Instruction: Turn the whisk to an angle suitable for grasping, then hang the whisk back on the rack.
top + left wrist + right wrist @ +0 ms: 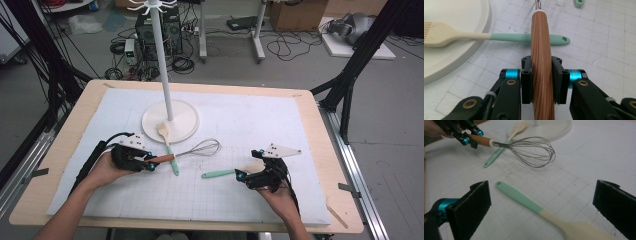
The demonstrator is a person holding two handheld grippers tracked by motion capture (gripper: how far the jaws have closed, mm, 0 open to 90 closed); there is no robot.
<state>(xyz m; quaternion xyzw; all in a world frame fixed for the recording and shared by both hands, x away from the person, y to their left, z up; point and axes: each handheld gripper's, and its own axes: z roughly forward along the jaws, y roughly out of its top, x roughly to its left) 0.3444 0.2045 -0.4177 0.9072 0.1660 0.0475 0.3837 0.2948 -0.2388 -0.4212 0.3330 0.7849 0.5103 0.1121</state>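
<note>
Left gripper [150, 165] clamped on wooden handle of whisk [192, 150], pads pressing both sides of handle [541, 75]. Whisk wires out over white mat [250, 125], handle crossing above green handle of brush [499, 37]. Brush head resting on round white stand base [187, 127]. Right gripper [241, 175] released, jaws spread wide, nothing pinched. Spatula [534, 207] flat on mat between right jaws, green handle pointing toward whisk.
</note>
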